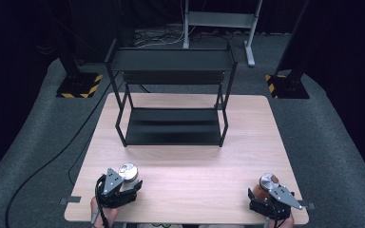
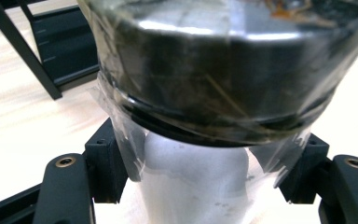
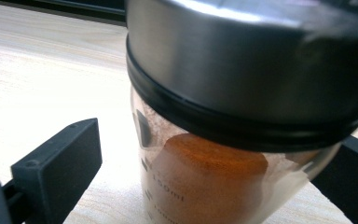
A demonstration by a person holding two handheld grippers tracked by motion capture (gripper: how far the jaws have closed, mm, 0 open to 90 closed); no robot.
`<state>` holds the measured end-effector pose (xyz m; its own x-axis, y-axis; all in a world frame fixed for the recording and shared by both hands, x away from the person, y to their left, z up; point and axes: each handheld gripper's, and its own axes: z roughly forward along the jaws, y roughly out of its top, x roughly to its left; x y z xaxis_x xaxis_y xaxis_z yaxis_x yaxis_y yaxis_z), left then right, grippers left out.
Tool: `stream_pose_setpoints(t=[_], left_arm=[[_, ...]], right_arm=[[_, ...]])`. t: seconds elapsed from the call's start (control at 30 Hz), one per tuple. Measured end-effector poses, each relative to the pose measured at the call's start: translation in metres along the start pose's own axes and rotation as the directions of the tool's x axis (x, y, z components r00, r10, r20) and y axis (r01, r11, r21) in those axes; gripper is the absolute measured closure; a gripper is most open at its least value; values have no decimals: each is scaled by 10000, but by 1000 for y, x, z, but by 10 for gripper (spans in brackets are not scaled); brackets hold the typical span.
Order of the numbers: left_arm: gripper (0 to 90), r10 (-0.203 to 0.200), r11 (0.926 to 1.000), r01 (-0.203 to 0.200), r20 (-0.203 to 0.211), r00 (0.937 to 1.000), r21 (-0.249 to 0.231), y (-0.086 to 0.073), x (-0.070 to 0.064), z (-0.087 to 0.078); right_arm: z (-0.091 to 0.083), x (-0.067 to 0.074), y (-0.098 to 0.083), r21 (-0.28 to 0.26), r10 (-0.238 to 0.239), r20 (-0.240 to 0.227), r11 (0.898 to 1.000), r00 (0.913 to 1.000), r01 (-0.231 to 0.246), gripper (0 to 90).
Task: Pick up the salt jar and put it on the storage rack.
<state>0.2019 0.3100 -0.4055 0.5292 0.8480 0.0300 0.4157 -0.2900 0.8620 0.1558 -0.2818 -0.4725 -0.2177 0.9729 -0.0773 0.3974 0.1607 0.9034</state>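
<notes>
The left gripper [image 1: 126, 183] is clamped on a jar [image 2: 191, 177] of white powder with a steel lid, near the table's [image 1: 190, 152] front left corner. The right gripper [image 1: 265, 190] sits around a jar of orange powder [image 3: 205, 182] at the front right; whether it squeezes, I cannot tell. Close up, the orange jar shows printed measuring marks; from above, a black shelf [image 1: 171, 126] stands behind.

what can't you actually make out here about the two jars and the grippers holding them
- Left gripper view: the white-powder jar is cut off at its base by the bottom edge, and crinkled film under its lid blurs the glass.
- Right gripper view: on the orange-powder jar, the lower scale marks are cut off, and its steel lid runs past the top edge.
- High view: the left gripper and right gripper cover the jar bodies, so fill levels are hidden.
</notes>
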Motion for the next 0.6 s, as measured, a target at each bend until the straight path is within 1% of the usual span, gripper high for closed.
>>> stream_pose_setpoints(t=[0.07,0.2,0.4,0.6], left_arm=[[308,30,10000,-31,74,10000,18,4,3,2],[308,216,9998,-216,120,9997,22,13,6,5],[308,224,9997,-223,247,9994,-35,22,14,11],[309,491,9988,-490,301,9983,-38,36,18,17]], right_arm=[[0,0,0,-7,16,-5,10000,10000,-16,0],[0,0,0,6,-5,-22,10000,10000,5,0],[0,0,0,0,-6,-3,10000,10000,6,0],[1,1,2,94,-37,69,9999,10000,36,0]])
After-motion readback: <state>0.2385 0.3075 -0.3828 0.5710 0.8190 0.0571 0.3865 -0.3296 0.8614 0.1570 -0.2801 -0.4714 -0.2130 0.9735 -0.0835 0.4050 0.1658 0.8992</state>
